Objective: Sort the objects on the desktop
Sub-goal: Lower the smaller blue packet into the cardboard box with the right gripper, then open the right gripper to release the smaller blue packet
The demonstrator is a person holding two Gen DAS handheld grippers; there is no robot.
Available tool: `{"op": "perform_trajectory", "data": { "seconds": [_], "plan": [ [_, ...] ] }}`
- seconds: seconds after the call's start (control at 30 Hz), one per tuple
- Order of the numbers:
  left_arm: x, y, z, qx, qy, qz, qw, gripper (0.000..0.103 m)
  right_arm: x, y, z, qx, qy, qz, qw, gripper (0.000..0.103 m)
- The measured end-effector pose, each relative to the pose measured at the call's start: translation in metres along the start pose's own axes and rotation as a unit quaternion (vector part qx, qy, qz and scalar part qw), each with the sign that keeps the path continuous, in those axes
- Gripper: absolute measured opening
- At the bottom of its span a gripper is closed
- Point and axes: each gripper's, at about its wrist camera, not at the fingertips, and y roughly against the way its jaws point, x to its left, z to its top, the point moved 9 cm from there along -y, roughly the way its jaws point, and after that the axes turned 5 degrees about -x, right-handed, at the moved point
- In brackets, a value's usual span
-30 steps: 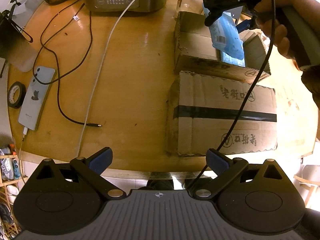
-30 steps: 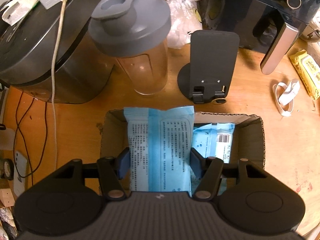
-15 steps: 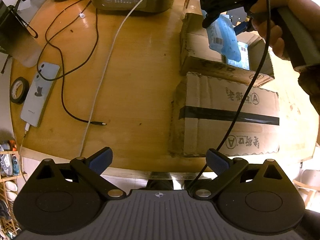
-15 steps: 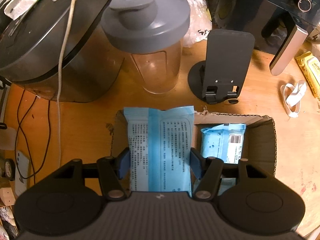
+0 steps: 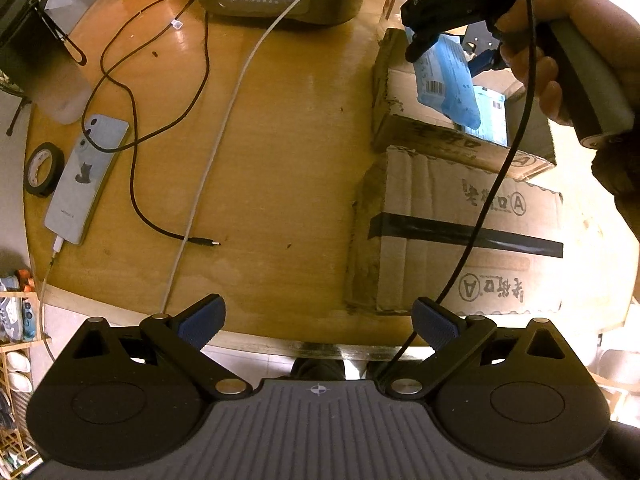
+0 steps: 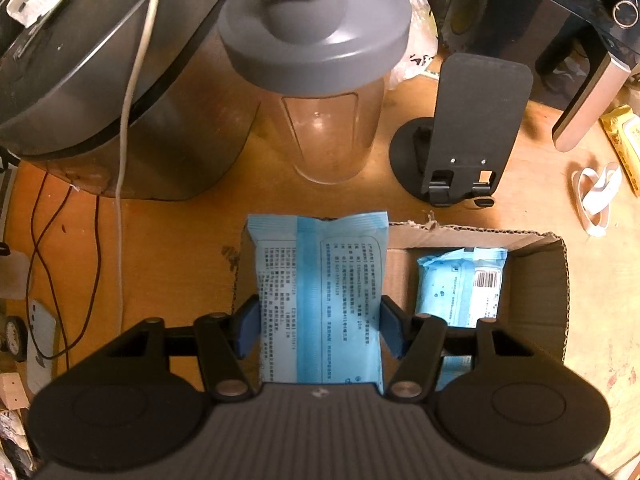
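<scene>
My right gripper (image 6: 318,328) is shut on a blue wipes packet (image 6: 320,300) and holds it above the left end of an open cardboard box (image 6: 552,280). A second blue packet (image 6: 460,284) lies inside that box. In the left wrist view the right gripper (image 5: 452,46) hangs over the box (image 5: 400,92) with the packet (image 5: 446,80) tilted down. My left gripper (image 5: 318,318) is open and empty, at the table's near edge.
A closed taped carton (image 5: 460,236) sits in front of the open box. A phone (image 5: 84,178), tape roll (image 5: 42,168), black cable (image 5: 132,200) and white cable (image 5: 224,120) lie left. A cooker (image 6: 100,100), shaker bottle (image 6: 320,80) and phone stand (image 6: 468,140) stand behind.
The right gripper has moved forward and to the left with the packet, nearer the shaker bottle. The left gripper has stayed open and drifted slightly.
</scene>
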Motion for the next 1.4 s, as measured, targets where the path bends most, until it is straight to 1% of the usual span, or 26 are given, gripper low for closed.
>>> {"op": "perform_trajectory", "data": {
  "seconds": [0.63,1.1,1.13,1.17,1.2,1.23,1.27,1.3,1.33,1.4],
  "plan": [
    [0.005,-0.002,0.000,0.002,0.008,0.001,1.0000,0.102,-0.004,-0.025,-0.007,0.015,0.008,-0.012,1.000,0.059],
    [0.007,-0.005,0.000,0.008,0.007,0.004,0.9999,0.102,-0.009,-0.056,-0.014,0.030,0.004,-0.020,0.999,0.061],
    [0.007,-0.005,0.000,0.009,0.007,0.004,0.9999,0.102,-0.008,-0.058,-0.014,0.031,0.005,-0.020,0.999,0.062],
    [0.007,-0.005,0.000,0.009,0.007,0.004,0.9999,0.102,-0.008,-0.061,-0.014,0.032,0.006,-0.020,0.999,0.067],
    [0.007,-0.006,0.000,0.010,0.007,0.005,0.9999,0.102,-0.007,-0.062,-0.014,0.032,0.007,-0.021,0.999,0.084],
    [0.007,-0.006,0.000,0.010,0.007,0.005,0.9999,0.102,-0.006,-0.063,-0.013,0.032,0.008,-0.022,0.999,0.091],
    [0.006,-0.006,0.000,0.010,0.007,0.005,0.9999,0.102,-0.009,-0.064,-0.012,0.027,0.011,-0.039,0.999,0.100],
    [0.006,-0.006,0.000,0.010,0.007,0.005,0.9999,0.102,-0.011,-0.065,-0.011,0.020,0.014,-0.054,0.998,0.103],
    [0.006,-0.006,0.000,0.011,0.007,0.005,0.9999,0.102,-0.012,-0.065,-0.010,0.013,0.016,-0.056,0.998,0.103],
    [0.006,-0.006,0.000,0.011,0.006,0.005,0.9999,0.102,-0.013,-0.067,-0.010,0.016,0.012,-0.046,0.999,0.103]
  ]
}}
